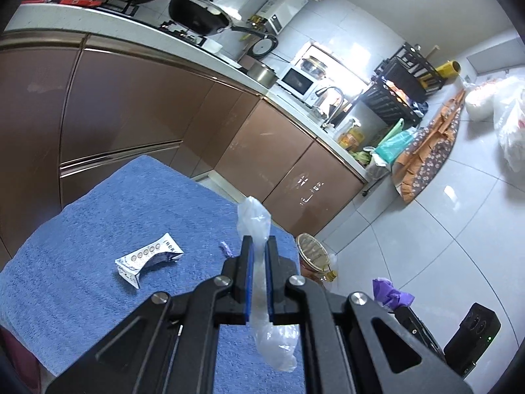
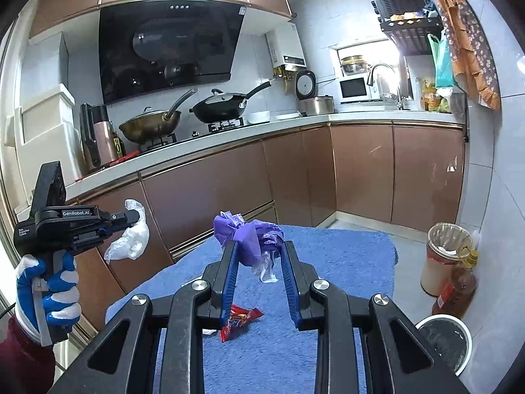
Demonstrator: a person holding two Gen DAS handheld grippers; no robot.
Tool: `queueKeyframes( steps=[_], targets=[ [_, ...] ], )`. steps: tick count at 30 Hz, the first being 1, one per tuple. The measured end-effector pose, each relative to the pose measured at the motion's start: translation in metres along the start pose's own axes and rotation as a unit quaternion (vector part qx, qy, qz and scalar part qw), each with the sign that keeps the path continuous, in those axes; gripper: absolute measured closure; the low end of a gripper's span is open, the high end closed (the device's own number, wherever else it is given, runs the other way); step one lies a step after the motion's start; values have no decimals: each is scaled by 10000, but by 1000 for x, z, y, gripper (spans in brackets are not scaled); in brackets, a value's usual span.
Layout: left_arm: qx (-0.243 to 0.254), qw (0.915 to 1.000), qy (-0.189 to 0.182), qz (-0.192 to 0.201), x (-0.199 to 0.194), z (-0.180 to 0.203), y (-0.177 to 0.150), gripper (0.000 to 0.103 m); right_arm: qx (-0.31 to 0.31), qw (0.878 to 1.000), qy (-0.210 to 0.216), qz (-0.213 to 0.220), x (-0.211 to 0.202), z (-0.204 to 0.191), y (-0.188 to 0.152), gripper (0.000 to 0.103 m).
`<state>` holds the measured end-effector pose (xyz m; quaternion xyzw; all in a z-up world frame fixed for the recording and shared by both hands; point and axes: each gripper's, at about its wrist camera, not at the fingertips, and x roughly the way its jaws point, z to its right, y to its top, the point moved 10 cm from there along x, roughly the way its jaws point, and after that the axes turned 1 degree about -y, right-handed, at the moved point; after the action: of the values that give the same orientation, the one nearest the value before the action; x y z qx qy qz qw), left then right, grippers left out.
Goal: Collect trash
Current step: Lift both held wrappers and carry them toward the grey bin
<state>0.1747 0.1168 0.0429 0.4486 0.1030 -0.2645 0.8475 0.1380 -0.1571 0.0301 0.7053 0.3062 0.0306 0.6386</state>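
My left gripper is shut on a clear plastic bag and holds it above the blue towel. From the right wrist view that left gripper hangs at the left with the bag dangling. My right gripper is shut on a bundle of purple wrappers and clear film, lifted above the towel. A white crumpled carton and a small purple scrap lie on the towel. A red snack wrapper lies under my right gripper.
A lined waste bin stands on the floor right of the table, with an oil bottle beside it and a round white-rimmed bin nearer. Brown kitchen cabinets and a counter with woks run behind the table.
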Motion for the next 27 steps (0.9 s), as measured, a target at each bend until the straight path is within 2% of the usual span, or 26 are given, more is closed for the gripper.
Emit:
queueKeyframes(
  steps=[7,11,15,19,22,27],
  targets=[
    [303,9990,-158,-305,33,38,-12,97,242,9996,-134,18,-3,29,-9,78],
    [488,9961,-328,-655,72,67,-28,97,499,9979,-421,32,-5,66,-17,78],
    [750,9897,-522,-1100,122,105,-57,97,857,9919,-939,34,-12,122,-31,78],
    [1021,9784,-761,-1626,183,149,-96,97,1259,9800,-1543,-22,-18,186,-51,78],
    [1224,9661,-943,-2067,237,185,-137,97,1556,9677,-1977,-123,-21,235,-75,78],
    [1501,9461,-980,-2699,313,222,-207,97,1889,9460,-2602,-406,-15,301,-120,78]
  ],
)
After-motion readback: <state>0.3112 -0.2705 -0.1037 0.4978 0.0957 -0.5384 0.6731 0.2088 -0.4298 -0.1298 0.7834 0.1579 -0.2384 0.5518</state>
